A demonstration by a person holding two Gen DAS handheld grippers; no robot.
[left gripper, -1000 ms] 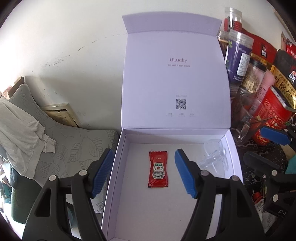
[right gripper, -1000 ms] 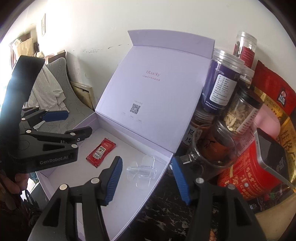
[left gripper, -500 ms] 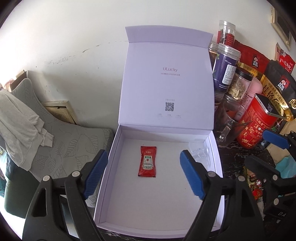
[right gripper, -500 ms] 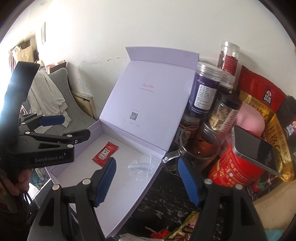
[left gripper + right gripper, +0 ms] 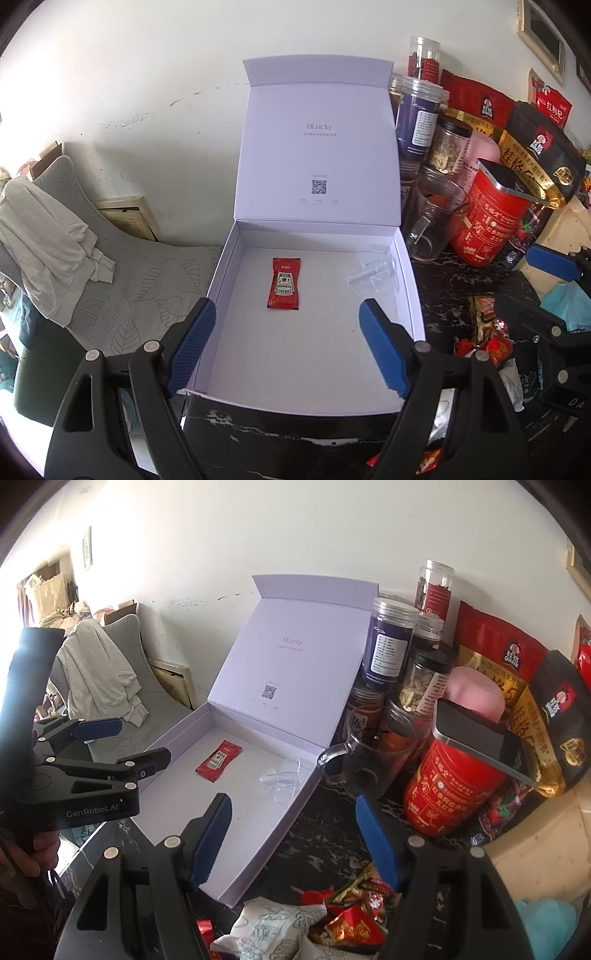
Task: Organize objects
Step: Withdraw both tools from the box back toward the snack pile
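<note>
Over the black marbled counter [image 5: 461, 273], the left tool [image 5: 286, 343] hangs with blue-padded jaws spread wide, nothing between them, touching nothing. The right tool [image 5: 291, 834] hangs likewise: jaws apart at a moderate gap, empty, above loose snack wrappers [image 5: 347, 915]. The open white lidded cardboard box [image 5: 406, 258] sits below both, lid upright against the wall. Inside on its floor: a flat red ketchup sachet [image 5: 283, 283] near centre, and a clear plastic piece [image 5: 373, 275] by the right wall, well apart from the sachet. Jars and a red tin [image 5: 487, 225] crowd the box's right side.
</note>
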